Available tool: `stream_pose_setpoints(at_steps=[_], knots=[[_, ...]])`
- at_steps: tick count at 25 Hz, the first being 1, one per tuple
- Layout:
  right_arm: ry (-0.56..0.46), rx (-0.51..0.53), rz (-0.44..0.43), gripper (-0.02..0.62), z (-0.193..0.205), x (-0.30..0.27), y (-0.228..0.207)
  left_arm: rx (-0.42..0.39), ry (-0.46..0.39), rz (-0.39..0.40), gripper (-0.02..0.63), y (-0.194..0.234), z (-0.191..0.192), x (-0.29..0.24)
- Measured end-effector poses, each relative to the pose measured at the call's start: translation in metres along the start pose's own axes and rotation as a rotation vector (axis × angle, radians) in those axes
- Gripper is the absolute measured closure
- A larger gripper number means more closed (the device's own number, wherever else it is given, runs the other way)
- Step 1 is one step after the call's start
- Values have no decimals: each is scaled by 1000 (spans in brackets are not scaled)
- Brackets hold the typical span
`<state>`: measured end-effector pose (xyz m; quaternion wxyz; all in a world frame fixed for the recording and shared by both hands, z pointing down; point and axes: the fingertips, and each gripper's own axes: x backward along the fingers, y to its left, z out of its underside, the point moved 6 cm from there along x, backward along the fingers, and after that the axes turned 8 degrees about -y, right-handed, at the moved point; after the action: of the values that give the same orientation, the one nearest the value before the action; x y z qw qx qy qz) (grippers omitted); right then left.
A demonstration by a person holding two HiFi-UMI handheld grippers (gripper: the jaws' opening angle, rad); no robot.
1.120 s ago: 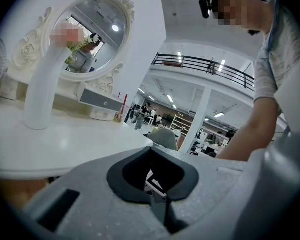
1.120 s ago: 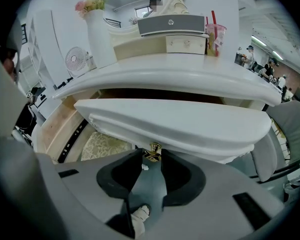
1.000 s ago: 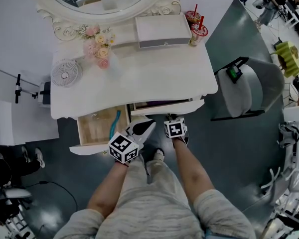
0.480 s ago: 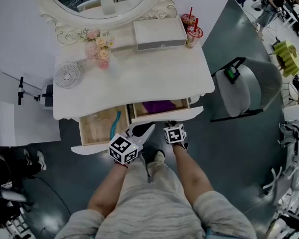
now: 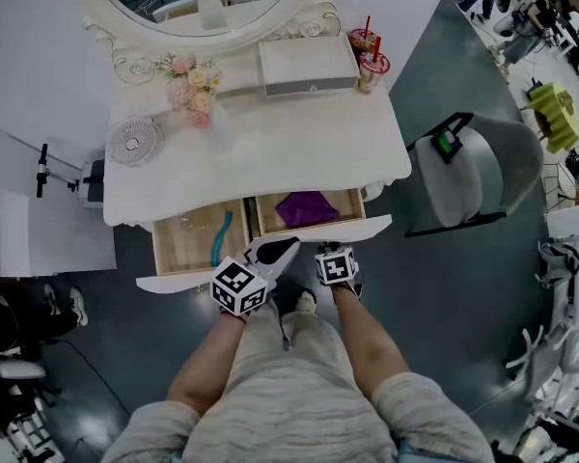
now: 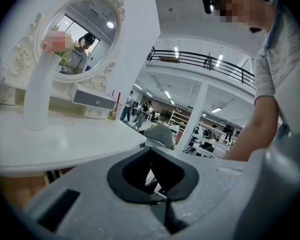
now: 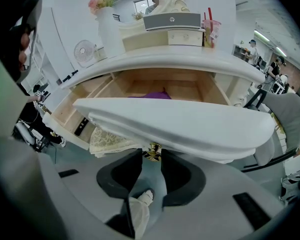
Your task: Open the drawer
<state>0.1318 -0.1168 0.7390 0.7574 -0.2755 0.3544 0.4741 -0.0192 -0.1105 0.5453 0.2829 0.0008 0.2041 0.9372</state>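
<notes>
The white dressing table point(image 5: 270, 152) has two drawers pulled out at its front. The right drawer point(image 5: 314, 228) shows a purple cloth point(image 5: 305, 207) inside. My right gripper point(image 5: 334, 249) is at that drawer's front, shut on its small brass knob point(image 7: 152, 150), which sits between the two dark pads point(image 7: 124, 171). The drawer's white front point(image 7: 180, 126) fills the middle of the right gripper view. My left gripper point(image 5: 286, 245) hovers just left of the right one, below the table edge, with its jaws together and nothing in them point(image 6: 151, 151).
The left drawer point(image 5: 188, 244) is open too, with a teal thing point(image 5: 219, 237) in it. On the tabletop stand a small fan point(image 5: 132, 141), a flower vase point(image 5: 195, 90), a white box point(image 5: 307, 66) and two cups with red straws point(image 5: 369, 56). A grey chair point(image 5: 482, 177) stands to the right.
The right drawer has slid out toward me with my right gripper on its knob, and the purple cloth has come into view. The left gripper has barely shifted.
</notes>
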Motion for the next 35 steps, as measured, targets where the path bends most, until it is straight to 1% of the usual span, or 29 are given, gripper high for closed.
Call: stream_pose_setpoints(at_steps=[7, 11, 15, 18, 23, 24, 27, 35], knots=[[23, -27, -3, 482, 19, 9, 3, 5, 21, 11, 594, -11, 4, -4], [31, -20, -11, 482, 24, 15, 6, 2, 27, 19, 594, -16, 5, -6], [25, -28, 1, 482, 32, 17, 6, -3, 31, 26, 594, -20, 6, -7], [-1, -12, -8, 482, 31, 22, 7, -7, 36, 29, 594, -24, 8, -8], [-2, -7, -15, 482, 37, 29, 11, -8, 44, 37, 594, -29, 10, -7], [1, -9, -16, 482, 41, 30, 12, -9, 44, 38, 594, -29, 11, -7], [51, -42, -24, 482, 54, 35, 17, -10, 42, 38, 594, -31, 11, -7], [67, -60, -34, 482, 66, 44, 21, -19, 39, 41, 594, -37, 9, -7]])
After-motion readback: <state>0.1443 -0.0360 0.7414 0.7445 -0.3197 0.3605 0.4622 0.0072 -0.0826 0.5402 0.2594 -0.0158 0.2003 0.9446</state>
